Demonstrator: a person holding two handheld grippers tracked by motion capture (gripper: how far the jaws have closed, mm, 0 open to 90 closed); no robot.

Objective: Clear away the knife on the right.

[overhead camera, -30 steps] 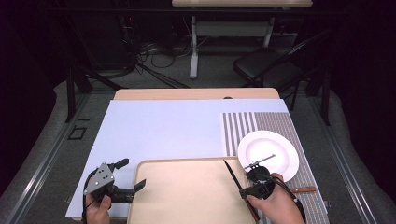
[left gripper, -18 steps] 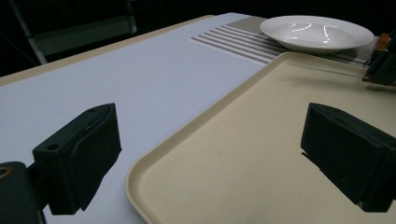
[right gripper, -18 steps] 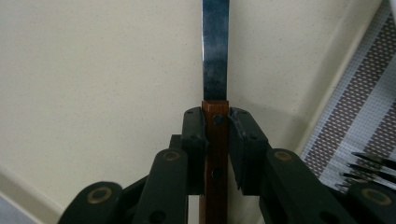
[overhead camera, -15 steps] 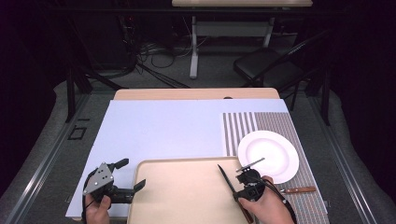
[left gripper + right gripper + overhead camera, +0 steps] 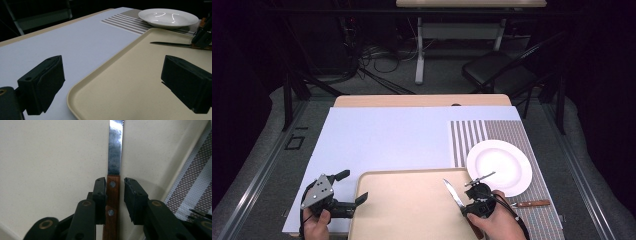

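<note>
Beige tray (image 5: 412, 210), knife (image 5: 113, 170) btwn opening right claw (image 5: 113, 195)

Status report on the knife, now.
Right gripper jaws just opening, knife between them on the tray. Left gripper open at tray corner. Nothing in the way.

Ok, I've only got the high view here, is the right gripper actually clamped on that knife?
Observer: No. On the right gripper the fingers have just been opening; the right gripper view shows a gap between one finger and the wooden handle of the knife.
Operator: Is the knife down on the tray?
Observer: Yes, the blade lies flat on the tray.
Operator: And the left gripper?
Observer: The left gripper is open and holds nothing; one finger is over the tray, the other over the blue mat.
</note>
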